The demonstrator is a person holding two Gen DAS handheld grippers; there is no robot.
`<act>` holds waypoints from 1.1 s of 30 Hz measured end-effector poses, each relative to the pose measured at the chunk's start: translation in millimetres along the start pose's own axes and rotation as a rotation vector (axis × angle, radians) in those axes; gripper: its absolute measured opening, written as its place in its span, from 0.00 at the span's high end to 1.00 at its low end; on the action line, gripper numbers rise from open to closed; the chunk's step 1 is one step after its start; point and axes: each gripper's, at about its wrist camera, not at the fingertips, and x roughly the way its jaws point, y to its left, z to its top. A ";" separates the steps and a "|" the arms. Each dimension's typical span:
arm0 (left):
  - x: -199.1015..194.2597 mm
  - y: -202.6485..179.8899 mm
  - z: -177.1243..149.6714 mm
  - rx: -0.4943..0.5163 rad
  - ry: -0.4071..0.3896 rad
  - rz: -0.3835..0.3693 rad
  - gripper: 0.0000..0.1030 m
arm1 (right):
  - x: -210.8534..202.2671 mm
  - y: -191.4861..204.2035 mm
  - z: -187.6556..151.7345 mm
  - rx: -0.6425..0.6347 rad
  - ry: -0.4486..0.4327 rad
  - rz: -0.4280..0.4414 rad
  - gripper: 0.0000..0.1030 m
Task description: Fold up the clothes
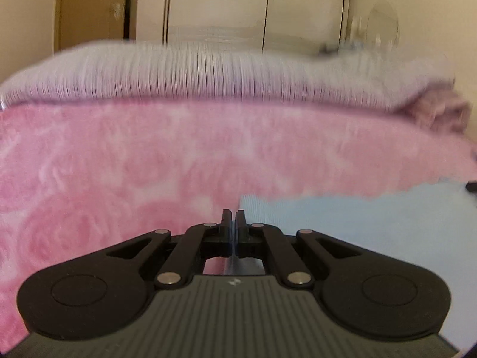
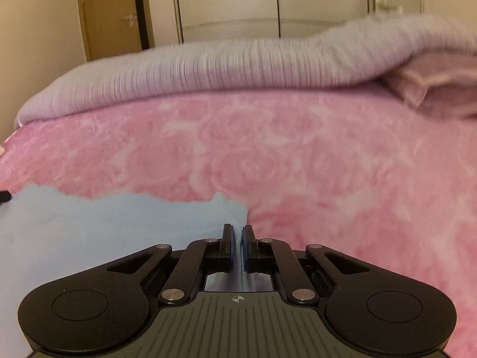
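Observation:
A light blue knit garment [image 1: 372, 223] [image 2: 89, 226] lies stretched over the pink blanket between my two grippers. In the left wrist view my left gripper [image 1: 233, 215] is shut at the garment's left corner, with a thin blue strip of cloth between its pads. My right gripper [image 2: 237, 231] is shut on the right corner, and a fold of blue fabric runs down between its fingers [image 2: 228, 238]. A dark tip shows at the garment's far end in each view, too small to identify.
A pink rose-patterned blanket [image 2: 298, 155] covers the bed. A lavender ribbed knit [image 2: 208, 65] [image 1: 208, 74] lies in a long ridge across the back. A dusky pink cloth [image 2: 435, 89] sits at the back right. Cream wardrobe doors [image 2: 268, 3] and a wooden door [image 2: 113, 15] stand behind.

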 end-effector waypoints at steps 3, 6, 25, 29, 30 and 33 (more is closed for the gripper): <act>-3.4 0.3 7.7 -0.001 -0.010 0.005 1.00 | -12.8 1.7 6.3 0.003 -0.090 0.003 0.96; 16.5 -5.1 -2.7 0.052 0.136 0.028 0.98 | 9.4 6.1 -0.6 -0.001 0.060 -0.018 0.96; -138.1 -41.4 -59.4 -0.033 0.210 -0.081 0.96 | -144.6 80.0 -83.0 -0.057 0.034 -0.038 0.53; -141.0 -32.4 -67.4 -0.099 0.216 -0.013 0.96 | -136.4 66.0 -103.9 0.033 0.067 -0.119 0.52; -145.3 -29.1 -65.6 -0.125 0.219 0.010 0.96 | -137.5 57.5 -104.2 0.119 0.085 -0.101 0.52; -167.3 -26.5 -62.9 -0.135 0.220 0.114 0.93 | -151.0 49.5 -104.3 0.250 0.093 -0.112 0.52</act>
